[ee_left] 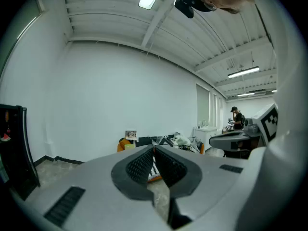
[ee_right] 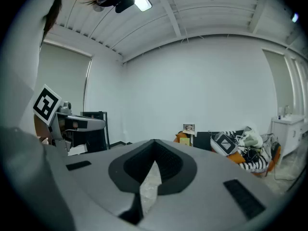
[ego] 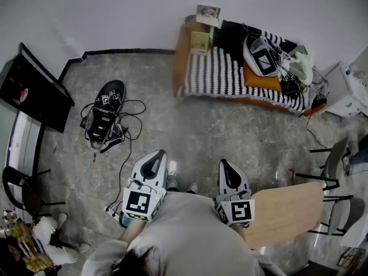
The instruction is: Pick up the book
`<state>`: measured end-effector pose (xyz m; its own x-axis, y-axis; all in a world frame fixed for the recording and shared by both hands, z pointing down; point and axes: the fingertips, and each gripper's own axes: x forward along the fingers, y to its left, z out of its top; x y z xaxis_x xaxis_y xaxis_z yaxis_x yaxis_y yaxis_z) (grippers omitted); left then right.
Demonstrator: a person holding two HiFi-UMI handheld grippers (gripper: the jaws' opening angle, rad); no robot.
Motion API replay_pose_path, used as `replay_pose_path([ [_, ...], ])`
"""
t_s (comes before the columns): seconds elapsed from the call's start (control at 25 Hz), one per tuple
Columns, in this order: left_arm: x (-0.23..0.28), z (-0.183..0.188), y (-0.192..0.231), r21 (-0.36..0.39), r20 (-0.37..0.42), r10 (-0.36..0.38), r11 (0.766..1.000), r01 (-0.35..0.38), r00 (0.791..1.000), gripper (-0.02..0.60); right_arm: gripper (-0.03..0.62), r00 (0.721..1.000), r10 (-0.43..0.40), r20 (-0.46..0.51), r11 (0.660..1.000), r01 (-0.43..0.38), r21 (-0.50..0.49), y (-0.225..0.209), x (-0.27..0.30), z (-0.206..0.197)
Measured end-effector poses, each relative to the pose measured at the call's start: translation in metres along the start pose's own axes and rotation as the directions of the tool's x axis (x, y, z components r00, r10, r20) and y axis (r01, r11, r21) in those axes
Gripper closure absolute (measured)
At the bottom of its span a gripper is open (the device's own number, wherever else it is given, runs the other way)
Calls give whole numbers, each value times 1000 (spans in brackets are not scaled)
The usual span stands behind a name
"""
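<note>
Sofa (ego: 180,62) — book (ego: 200,42) at one end; bag (ego: 261,56) midway.

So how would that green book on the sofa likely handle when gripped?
The book looks thin, so it is probably light and a bit floppy. It sits on the soft sofa, which may give under a push.
</note>
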<state>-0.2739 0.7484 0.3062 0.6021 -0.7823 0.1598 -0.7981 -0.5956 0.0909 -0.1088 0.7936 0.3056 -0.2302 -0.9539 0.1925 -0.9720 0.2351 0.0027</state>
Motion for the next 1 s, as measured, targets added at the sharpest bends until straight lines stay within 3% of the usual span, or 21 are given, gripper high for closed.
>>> replay_pose_path([
  [0.56,15,1,-31,37,0,-2,999,2,1000,561,580,1000,-2,5,1000,2,-7,-32,-12,-4],
  [0.8,28,-2,-52,44,-9,-17,999,17,1000,562,579,997,50,58,999,-50,0,-43,-14,1],
  [1.0,43,-11,-77,39,-27,-41,998,42,999,561,579,996,72,43,997,-72,-7,-55,-15,-9],
])
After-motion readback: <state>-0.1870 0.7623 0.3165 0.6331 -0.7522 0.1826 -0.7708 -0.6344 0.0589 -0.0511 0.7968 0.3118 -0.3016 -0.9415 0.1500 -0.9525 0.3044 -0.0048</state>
